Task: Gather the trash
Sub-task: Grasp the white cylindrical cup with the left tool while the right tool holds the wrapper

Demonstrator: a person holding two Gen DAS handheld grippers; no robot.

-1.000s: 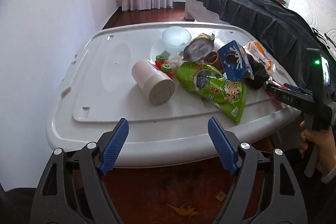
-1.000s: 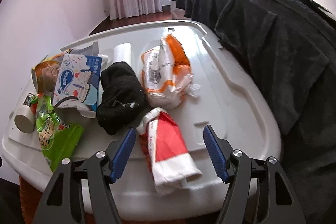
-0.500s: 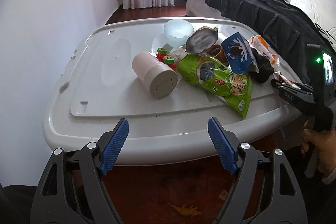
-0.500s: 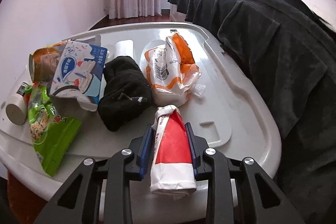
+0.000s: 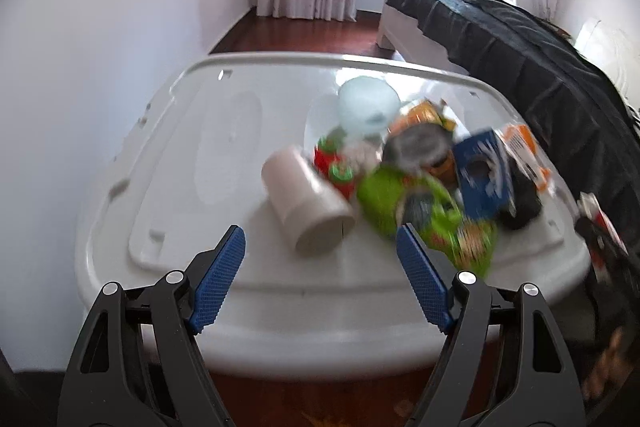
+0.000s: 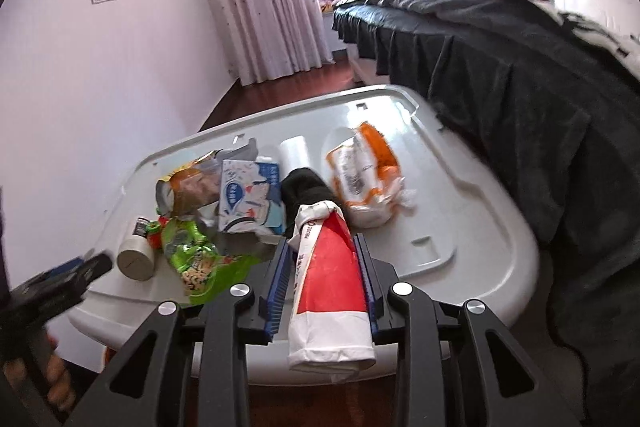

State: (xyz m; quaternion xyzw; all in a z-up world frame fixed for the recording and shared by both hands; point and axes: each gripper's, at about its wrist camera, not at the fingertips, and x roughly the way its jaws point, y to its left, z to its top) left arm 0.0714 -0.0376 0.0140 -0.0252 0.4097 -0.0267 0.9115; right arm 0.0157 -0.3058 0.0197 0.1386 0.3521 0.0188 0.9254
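My right gripper (image 6: 322, 241) is shut on a red and white packet (image 6: 328, 267), which is raised a little off the white plastic lid (image 6: 460, 211). The rest of the litter lies on the lid: a green snack bag (image 6: 192, 255), a blue and white carton (image 6: 248, 195), a black sock (image 6: 308, 187) and an orange and white bag (image 6: 364, 167). My left gripper (image 5: 320, 231) is open over the lid's near edge. A white bottle (image 5: 308, 203) lies on its side just beyond that gripper's fingers. The left wrist view is blurred.
A pale bowl (image 5: 368, 105) and small red and green items (image 5: 334, 167) sit behind the bottle. A bed with a dark cover (image 6: 520, 87) runs along the lid's right side. The wall is on the left, with dark wood floor below.
My right gripper has shut on the red and white packet and risen with it. My left gripper has moved forward over the lid's edge, nearer the white bottle, and is still open.
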